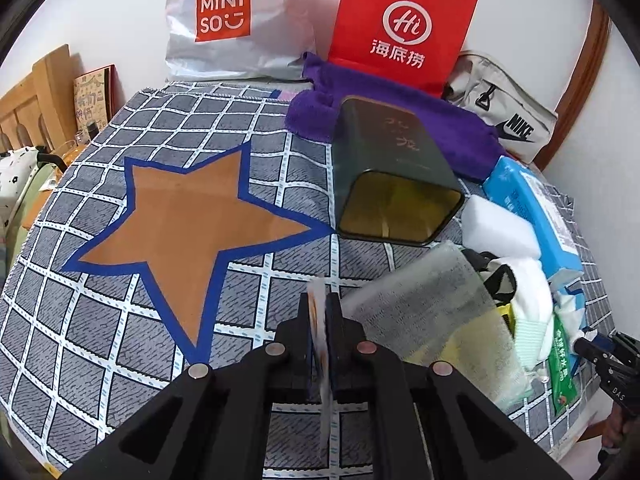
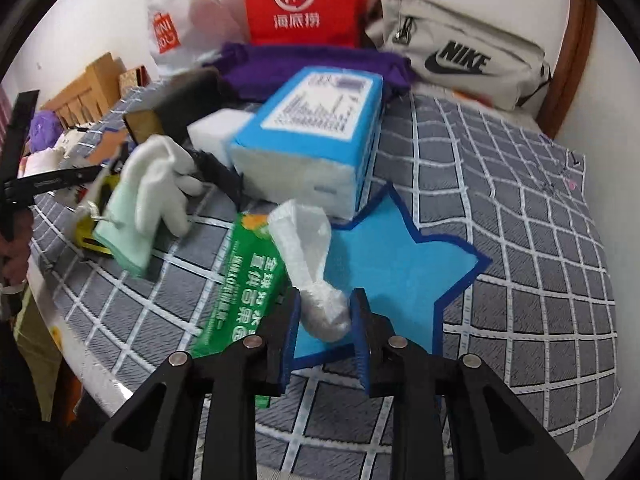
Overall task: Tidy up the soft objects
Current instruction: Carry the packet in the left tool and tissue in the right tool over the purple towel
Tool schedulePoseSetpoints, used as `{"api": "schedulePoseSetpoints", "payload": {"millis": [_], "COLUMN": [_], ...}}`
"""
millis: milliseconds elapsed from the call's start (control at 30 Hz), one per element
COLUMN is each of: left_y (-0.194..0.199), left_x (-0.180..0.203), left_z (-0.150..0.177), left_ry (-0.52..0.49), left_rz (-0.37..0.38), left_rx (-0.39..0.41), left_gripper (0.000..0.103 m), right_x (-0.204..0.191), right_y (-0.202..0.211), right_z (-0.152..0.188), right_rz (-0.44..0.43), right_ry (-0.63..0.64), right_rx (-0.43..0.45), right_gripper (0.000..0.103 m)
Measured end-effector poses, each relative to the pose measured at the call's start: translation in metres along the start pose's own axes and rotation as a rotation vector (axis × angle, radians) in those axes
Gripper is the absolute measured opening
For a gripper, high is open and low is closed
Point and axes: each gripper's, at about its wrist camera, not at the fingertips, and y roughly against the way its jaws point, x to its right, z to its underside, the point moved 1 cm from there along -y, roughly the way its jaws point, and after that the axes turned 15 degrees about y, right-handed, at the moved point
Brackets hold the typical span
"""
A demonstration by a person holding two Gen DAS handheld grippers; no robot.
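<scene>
Nearest in the left wrist view, the left gripper (image 1: 323,320) is pressed together on a thin sheet-like thing (image 1: 320,344) standing edge-on between its pads, hanging just past the near point of the orange star (image 1: 188,216) on the checked cloth (image 1: 80,320). In the right wrist view, the right gripper (image 2: 325,320) has its jaws apart around a crumpled clear plastic bag (image 2: 308,256); the pads flank the bag's lower end without clearly pressing it, and it lies over the near left edge of the blue star (image 2: 400,264). My worry is that a slack, slippery bag may slide out or unfold as the jaws close, and the green packet (image 2: 240,280) touching its left side could be nipped along with it; the left gripper's sheet, held only by its edge, could droop or slip free. Just beyond sit a pale green-edged cloth (image 2: 136,216), a white glove (image 2: 176,168), a white sponge block (image 2: 216,128) and a blue tissue pack (image 2: 316,136), crowded toward the cloth's middle. A dark tin (image 1: 392,184) lies on its side, mouth toward the camera. Along the far edge lie a purple towel (image 1: 460,128), a grey Nike pouch (image 2: 460,60), a red paper bag (image 1: 400,24) and a white Miniso bag (image 1: 232,20) against a white wall, wooden furniture at the left.
</scene>
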Motion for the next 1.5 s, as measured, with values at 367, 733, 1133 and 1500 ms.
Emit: {"api": "schedulePoseSetpoints", "payload": {"millis": [367, 733, 1133, 1500], "left_y": [-0.006, 0.021, 0.042, 0.042], "left_x": [-0.01, 0.0, 0.017, 0.06], "left_z": [0.001, -0.01, -0.041, -0.081], "left_ry": [-0.02, -0.029, -0.02, -0.078], "left_rz": [-0.023, -0.007, -0.005, 0.007], "left_rx": [0.002, 0.05, 0.093, 0.108], "left_gripper": [0.011, 0.005, 0.005, 0.005], "right_x": [-0.001, 0.01, 0.023, 0.038], "right_y": [-0.013, 0.041, 0.058, 0.043], "right_z": [-0.009, -0.026, -0.072, -0.125], "right_rz": [-0.013, -0.017, -0.027, -0.014], "right_ry": [0.013, -0.016, -0.03, -0.032], "right_rx": [0.053, 0.192, 0.254, 0.247], "right_gripper": [0.027, 0.027, 0.027, 0.027]}}
